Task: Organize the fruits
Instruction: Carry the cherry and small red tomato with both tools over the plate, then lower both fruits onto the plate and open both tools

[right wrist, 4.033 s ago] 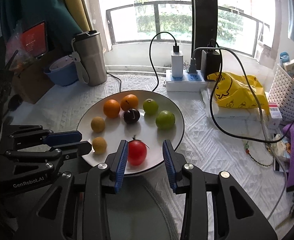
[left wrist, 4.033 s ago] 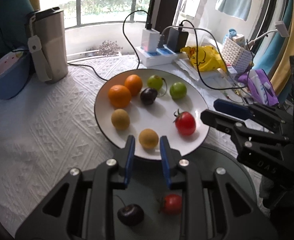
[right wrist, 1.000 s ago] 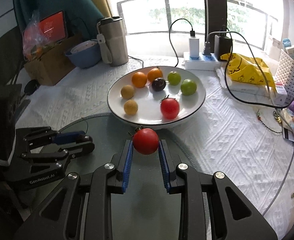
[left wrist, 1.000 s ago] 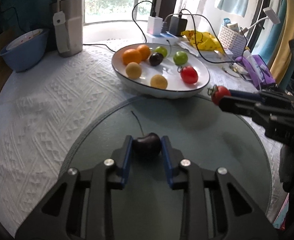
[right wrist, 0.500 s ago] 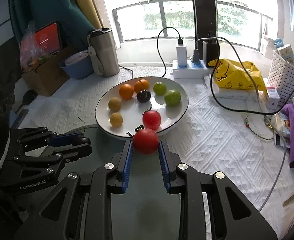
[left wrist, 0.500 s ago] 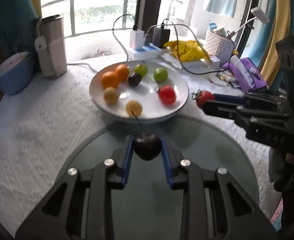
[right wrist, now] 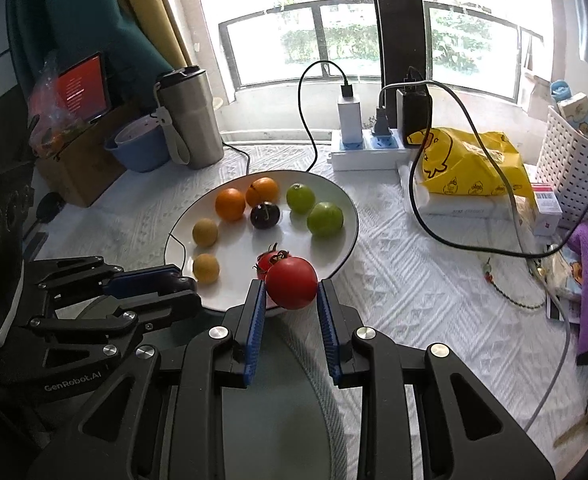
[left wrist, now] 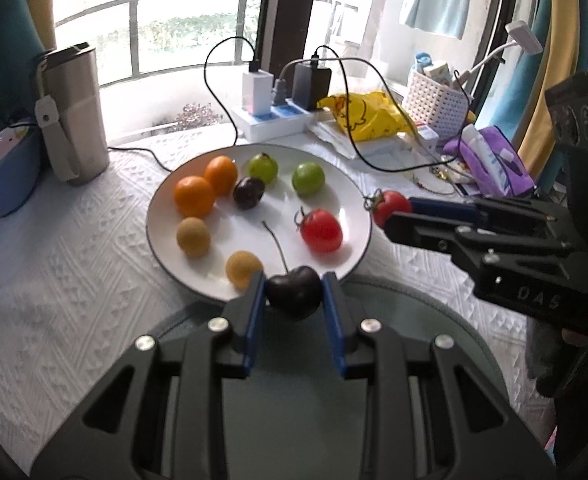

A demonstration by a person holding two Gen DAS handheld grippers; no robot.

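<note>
A white plate [left wrist: 161, 248] [right wrist: 346, 216] holds two oranges, two green fruits, a dark plum [left wrist: 249, 193], two yellow-brown fruits and a red tomato [left wrist: 321, 230]. My left gripper [left wrist: 294, 294] is shut on a dark cherry [left wrist: 294, 291] at the plate's near rim. My right gripper [right wrist: 289, 292] is shut on a red tomato [right wrist: 291, 283] above the plate's near right rim; it also shows in the left wrist view [left wrist: 390, 205]. The left gripper shows in the right wrist view [right wrist: 173, 280] at the plate's left rim.
A round grey-green mat [left wrist: 434, 320] lies under both grippers. A steel tumbler [left wrist: 73, 116] and blue bowl [left wrist: 1, 168] stand at the back left. A power strip with cables [left wrist: 273, 118], a yellow bag [left wrist: 362, 120], a white basket [left wrist: 434, 96] and purple items [left wrist: 494, 168] crowd the back right.
Both grippers have moved forward from the mat to the plate's near rim, each carrying its fruit. The grips have not changed.
</note>
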